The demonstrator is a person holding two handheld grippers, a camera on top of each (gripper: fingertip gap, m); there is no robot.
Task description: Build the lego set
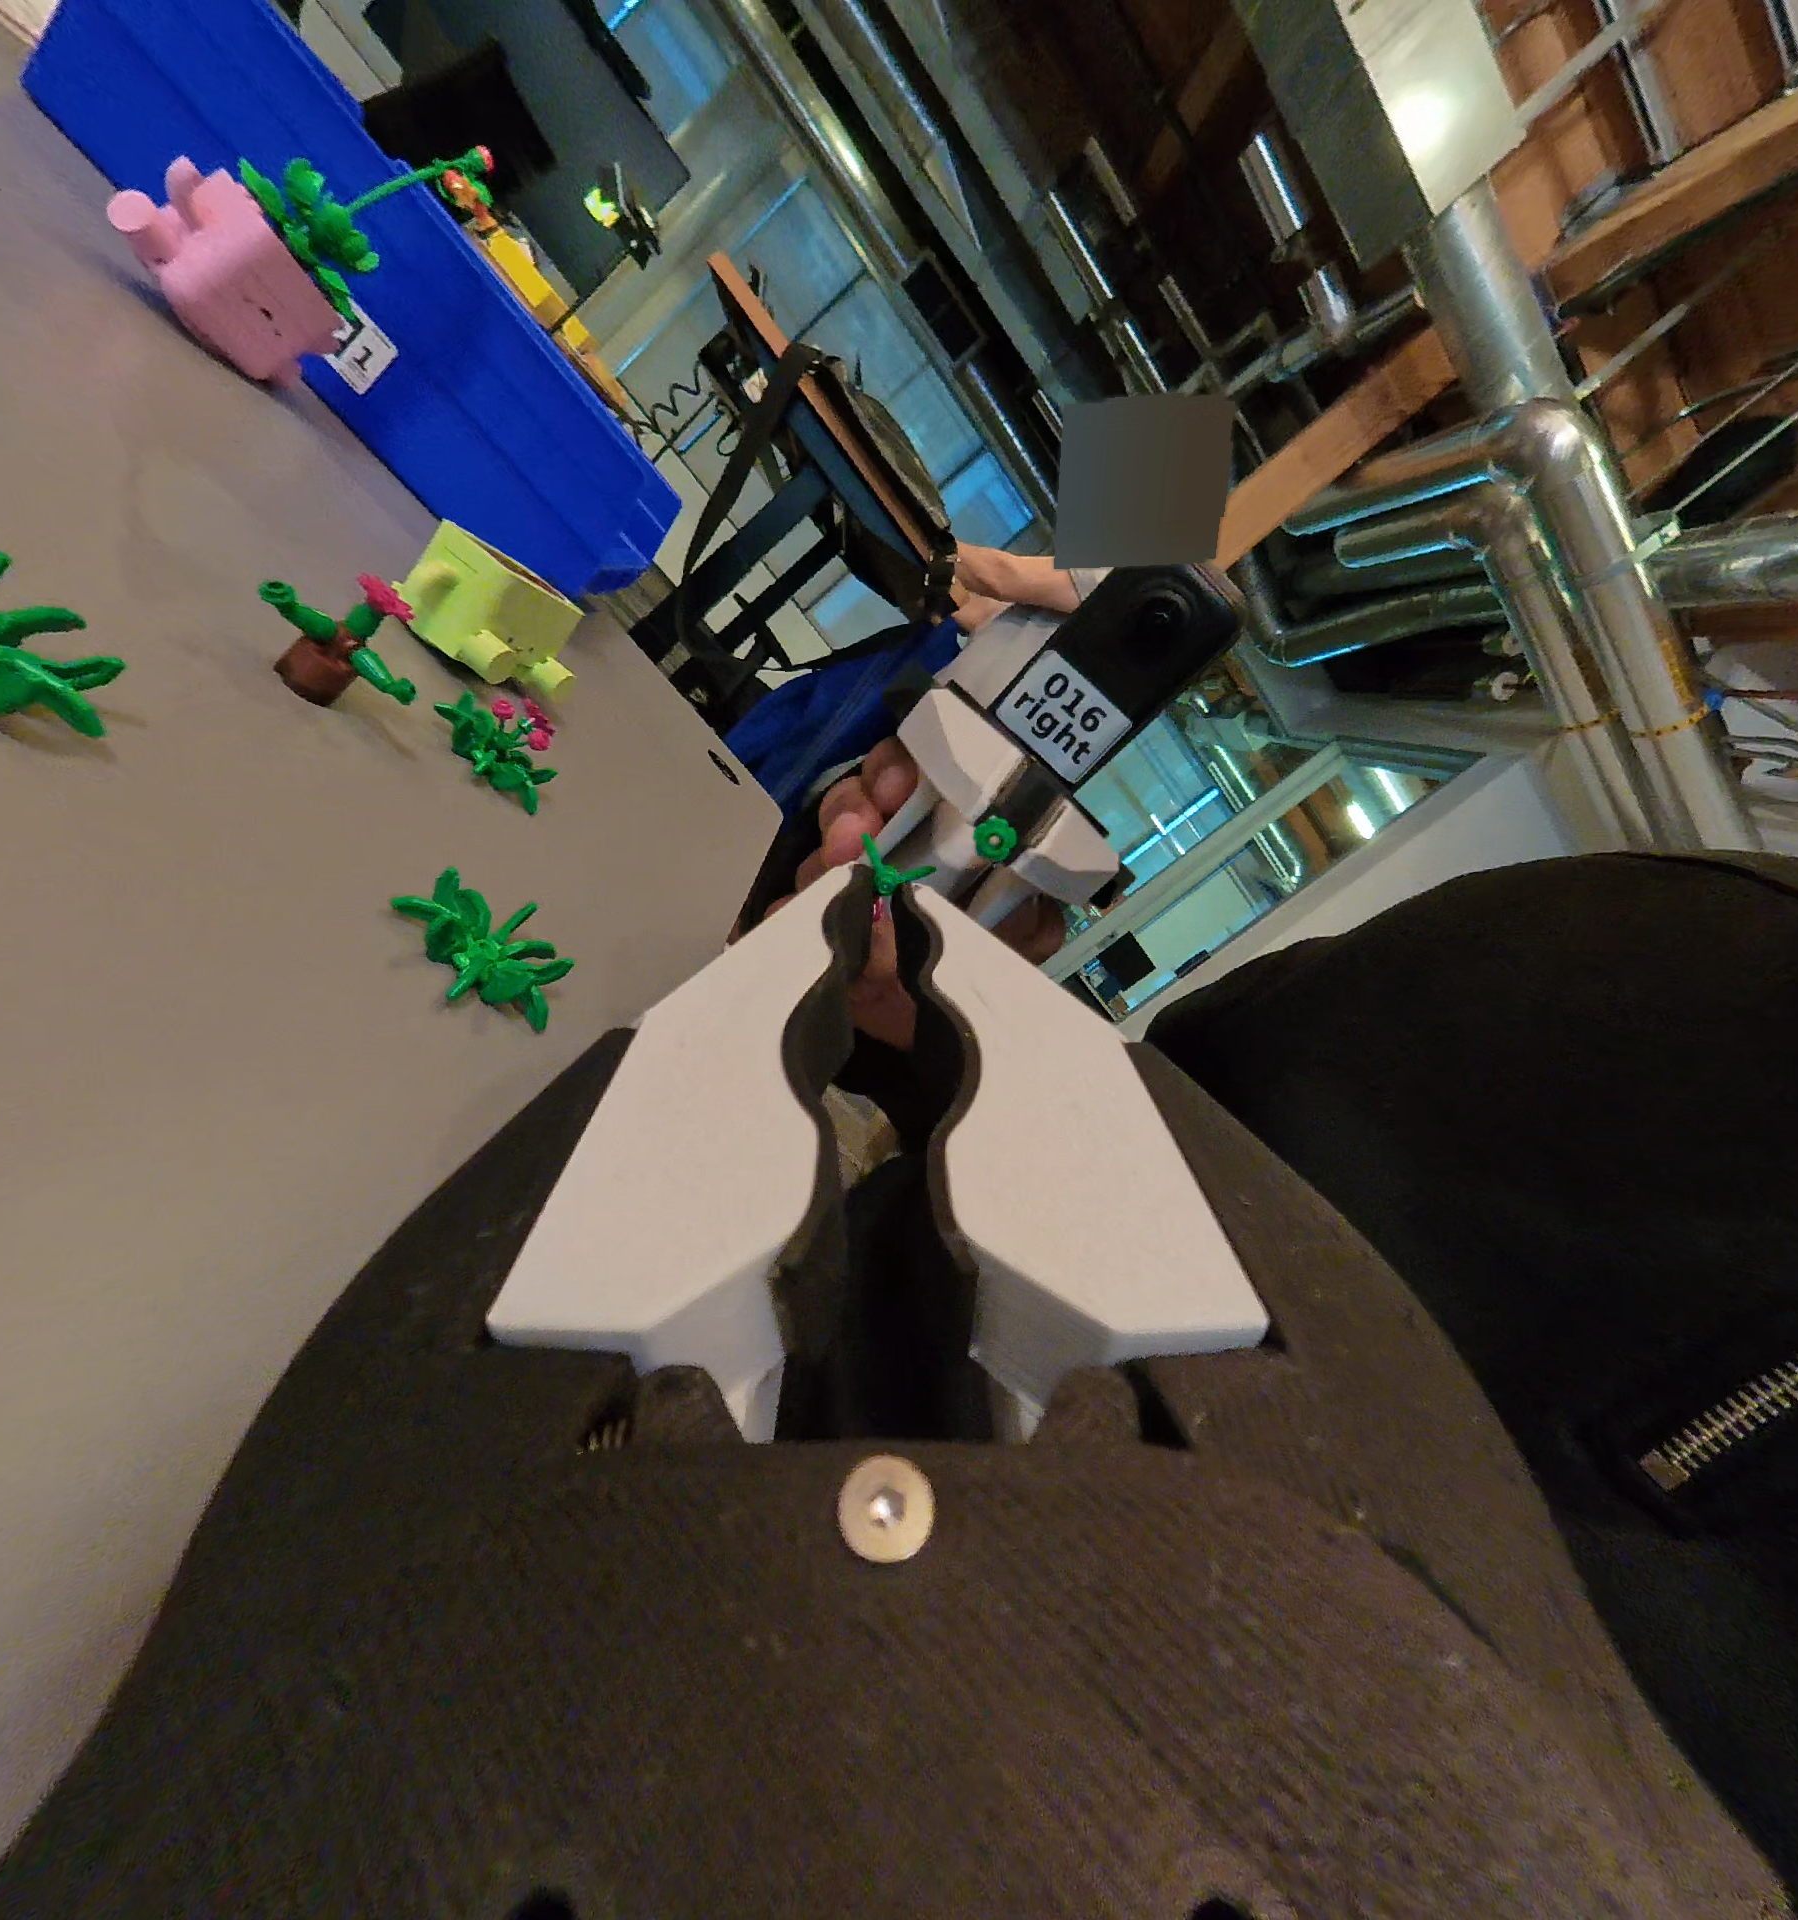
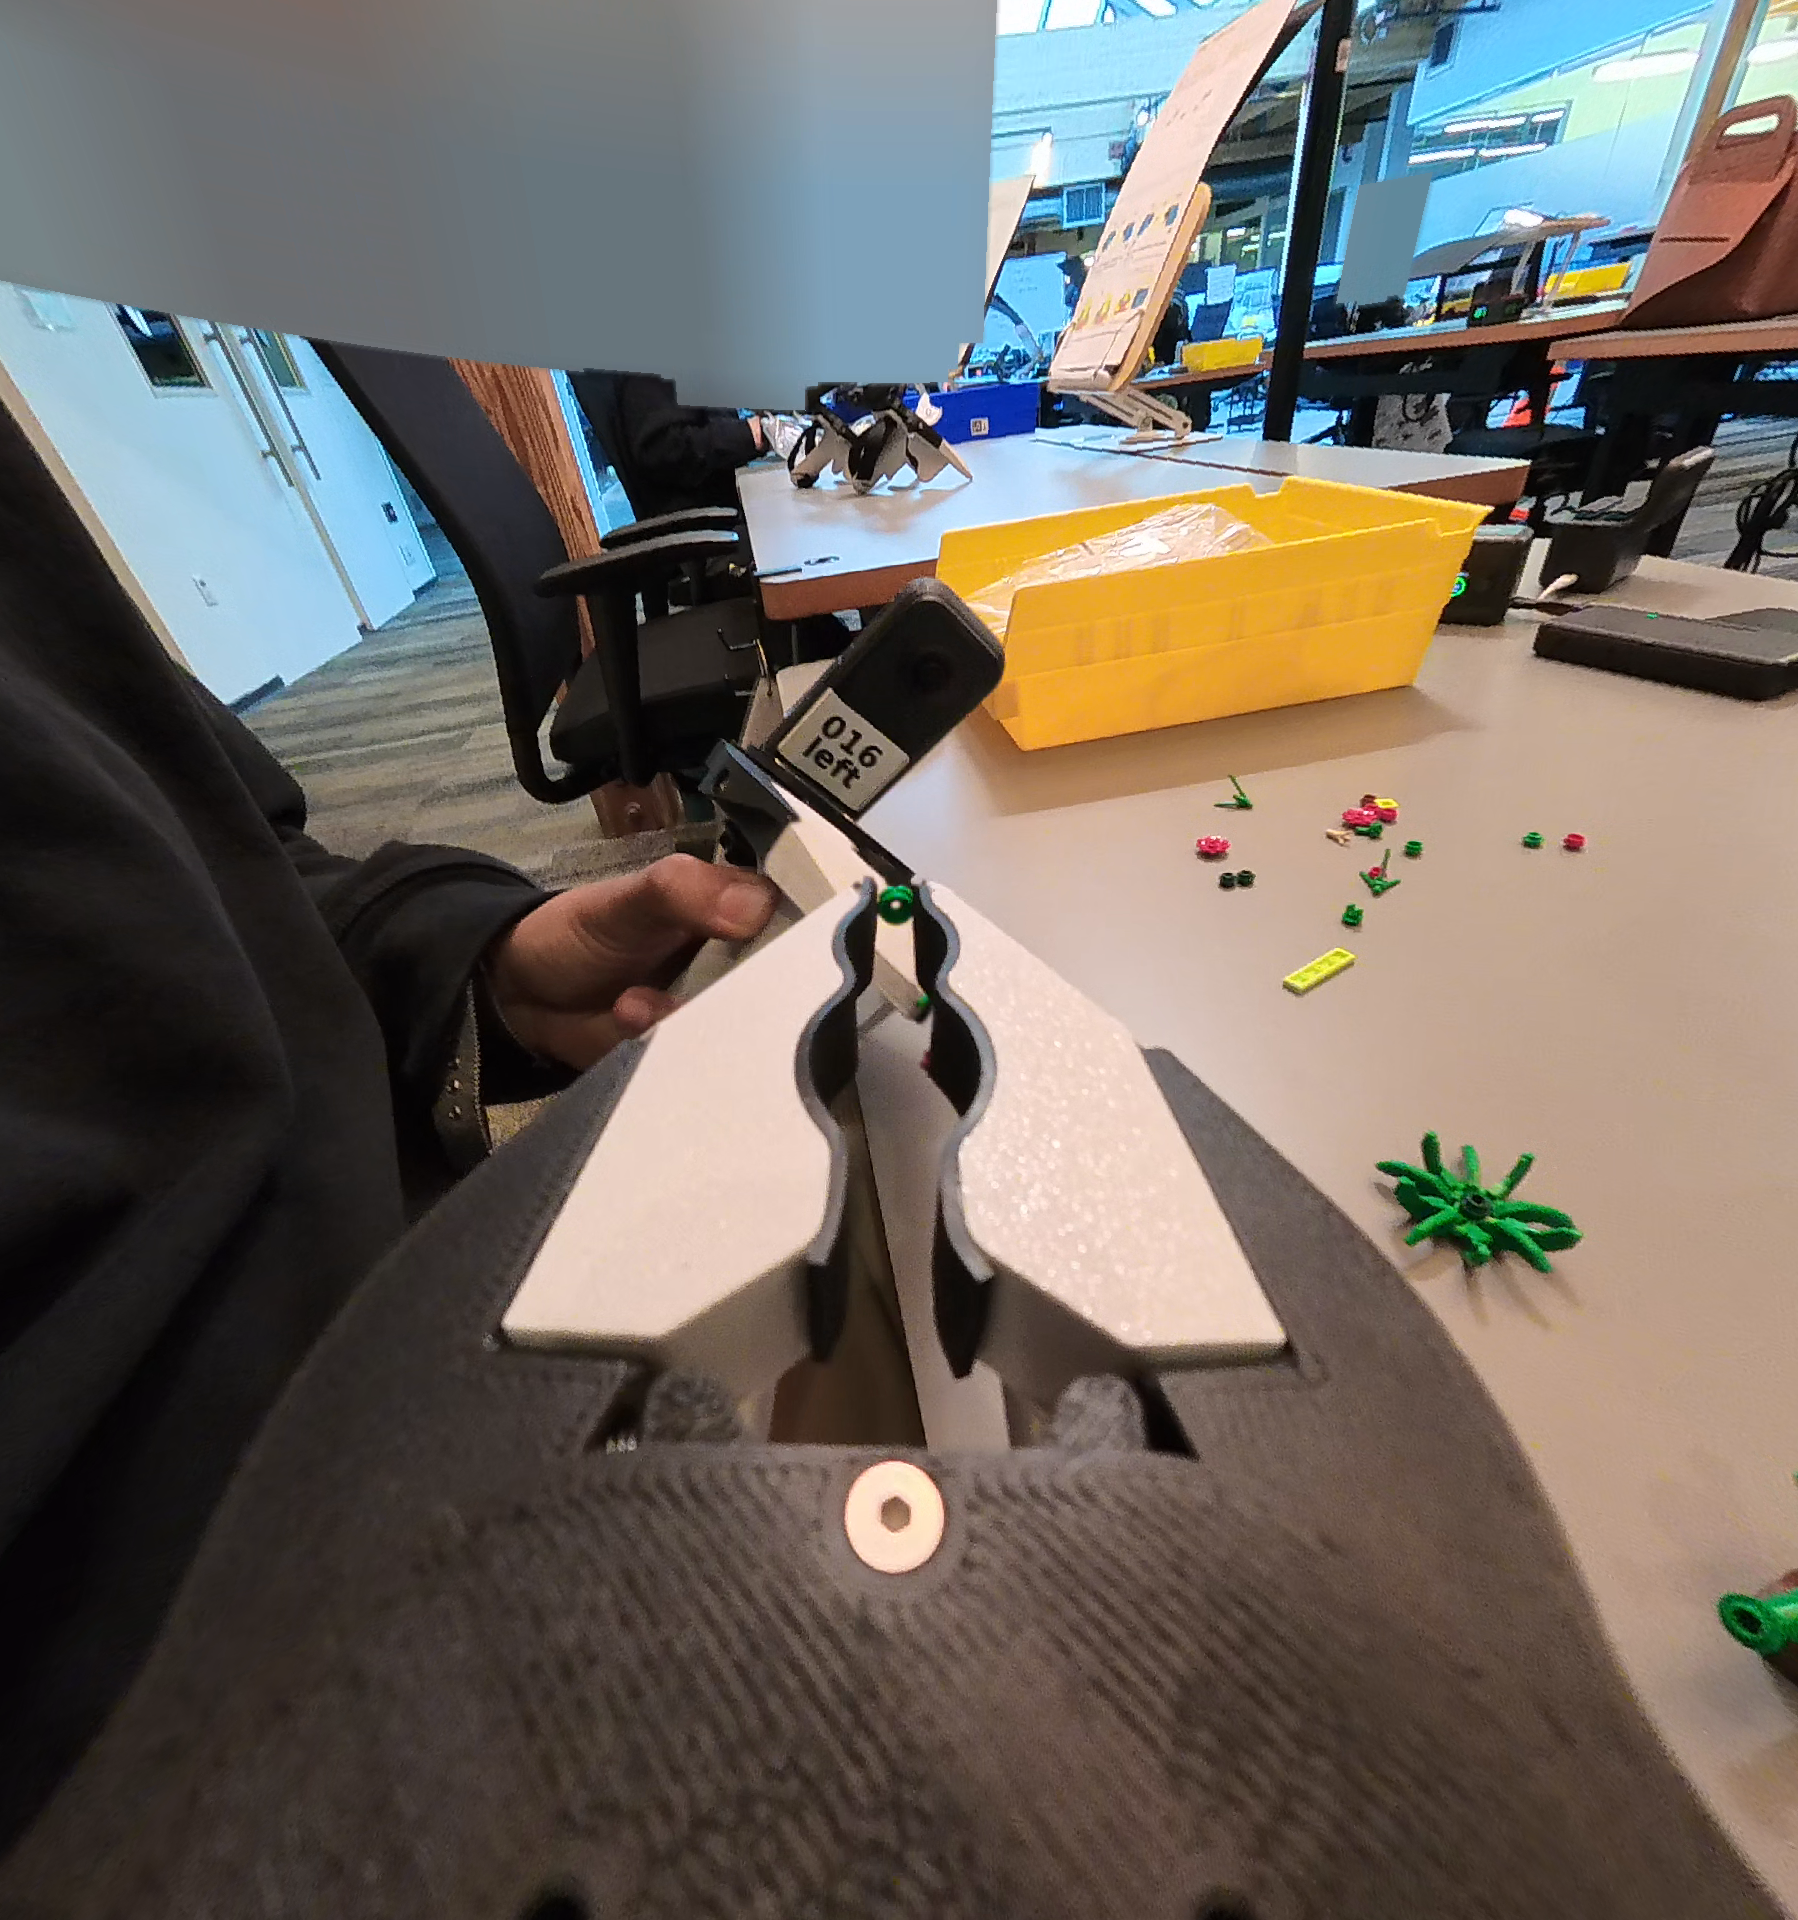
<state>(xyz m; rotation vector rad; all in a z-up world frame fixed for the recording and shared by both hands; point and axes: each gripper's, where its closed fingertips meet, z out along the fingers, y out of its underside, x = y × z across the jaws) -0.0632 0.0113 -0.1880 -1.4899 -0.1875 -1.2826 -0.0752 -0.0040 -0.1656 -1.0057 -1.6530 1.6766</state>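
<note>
A blue bin [image 1: 479,343] stands on the grey table [image 1: 147,1039]; a yellow bin [image 2: 1217,623] holds clear bags; black office chair [image 2: 604,623] beyond.

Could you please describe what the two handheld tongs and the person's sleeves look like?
Both match: the left tongs and right tongs have white wedge-shaped fingers with wavy black inner pads, set in a rough black printed body with one silver screw. Each carries a black camera above a white label. No cables show. The person wears a black sleeve and a zipped black jacket.
</note>
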